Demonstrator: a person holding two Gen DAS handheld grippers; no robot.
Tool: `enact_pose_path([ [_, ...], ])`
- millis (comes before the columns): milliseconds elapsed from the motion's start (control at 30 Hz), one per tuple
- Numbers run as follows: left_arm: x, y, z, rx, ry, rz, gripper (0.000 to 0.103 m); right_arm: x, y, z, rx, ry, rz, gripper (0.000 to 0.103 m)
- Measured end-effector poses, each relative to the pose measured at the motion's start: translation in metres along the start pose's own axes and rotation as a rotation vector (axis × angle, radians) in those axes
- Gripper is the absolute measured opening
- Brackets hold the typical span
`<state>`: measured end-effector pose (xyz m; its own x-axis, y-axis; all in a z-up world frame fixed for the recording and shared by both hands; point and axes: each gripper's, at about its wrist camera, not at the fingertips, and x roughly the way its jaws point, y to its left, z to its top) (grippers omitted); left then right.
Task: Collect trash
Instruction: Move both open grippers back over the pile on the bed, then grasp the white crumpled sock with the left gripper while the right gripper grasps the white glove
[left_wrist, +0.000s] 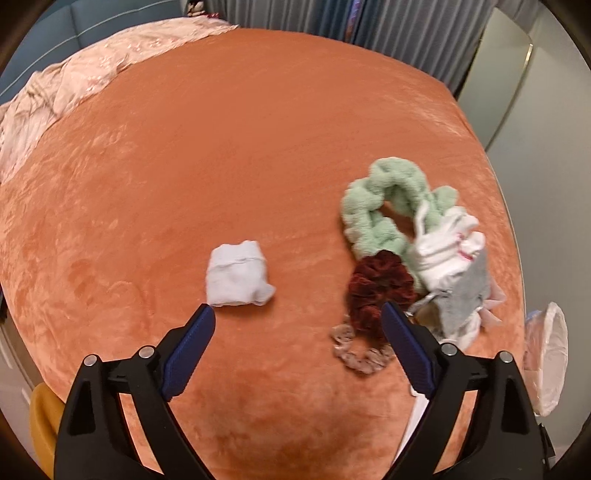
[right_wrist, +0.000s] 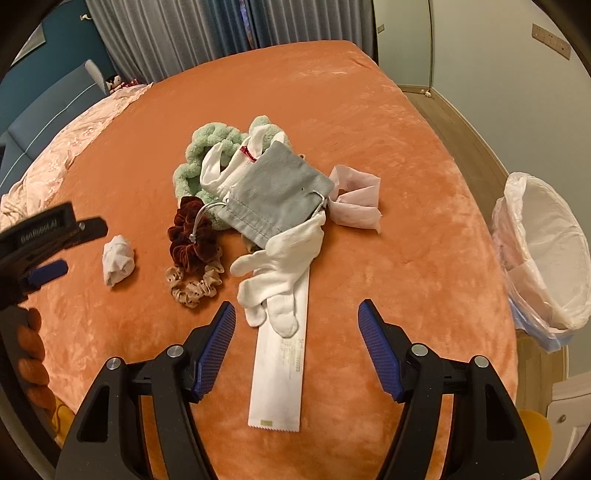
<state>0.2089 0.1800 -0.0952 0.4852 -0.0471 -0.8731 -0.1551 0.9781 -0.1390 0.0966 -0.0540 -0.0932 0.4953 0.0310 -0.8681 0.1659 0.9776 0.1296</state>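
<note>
The crumpled white tissue (left_wrist: 236, 275) lies alone on the orange bed (left_wrist: 258, 129), well in from the edge where the lined bin (right_wrist: 546, 251) stands. The left gripper (left_wrist: 297, 325) hangs above it, jaws wide and empty. The right gripper (right_wrist: 297, 319), jaws wide and empty, straddles a long paper wrapper (right_wrist: 279, 373). Centre each piece between the pads, then pinch lightly without catching the bed cover.

Orange bed (right_wrist: 369, 110) under scattered clutter (right_wrist: 258, 206)
</note>
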Motion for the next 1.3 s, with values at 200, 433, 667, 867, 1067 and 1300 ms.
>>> enact_pose_path([
  [200,0.037,0.031,0.01,-0.092,0.081,0.001,0.088,0.022,0.008,0.015,0.019,0.006,-0.009,0.066],
  [433,0.075,0.059,0.024,-0.188,0.164,-0.034,0.086,0.05,0.014,0.03,0.043,0.03,-0.017,0.066],
  [667,0.094,0.059,0.027,-0.174,0.209,-0.037,0.052,0.072,0.017,0.042,0.063,0.051,-0.013,0.055],
  [867,0.087,0.056,0.026,-0.148,0.182,-0.03,0.024,0.089,0.008,0.044,0.079,0.084,-0.003,0.022],
  [1067,0.059,0.03,0.029,-0.08,0.111,-0.019,0.02,0.08,-0.007,0.041,0.113,0.074,0.036,0.005],
  [1300,0.013,-0.021,0.033,0.006,0.037,-0.09,0.02,0.041,-0.024,0.047,0.141,0.002,0.084,0.005],
])
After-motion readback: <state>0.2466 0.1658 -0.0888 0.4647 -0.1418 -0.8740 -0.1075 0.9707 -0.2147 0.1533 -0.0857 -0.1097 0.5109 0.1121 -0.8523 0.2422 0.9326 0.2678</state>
